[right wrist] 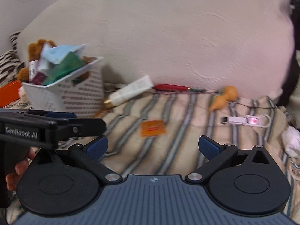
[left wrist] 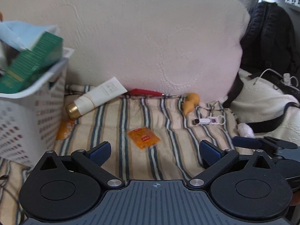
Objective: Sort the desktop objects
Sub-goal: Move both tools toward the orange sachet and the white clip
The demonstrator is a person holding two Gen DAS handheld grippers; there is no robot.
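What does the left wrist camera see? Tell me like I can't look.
An open left claw hovers over a striped blanket, facing an orange sachet. A white basket full of boxes stands left; a cream tube lies behind.

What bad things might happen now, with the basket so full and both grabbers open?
The white basket is piled high, and the green box leans over its rim, so adding more might tip things out. The orange sachet lies flat on the soft striped cloth, so the open left gripper may pinch fabric instead. The right gripper sits close beside the left one; they might bump.
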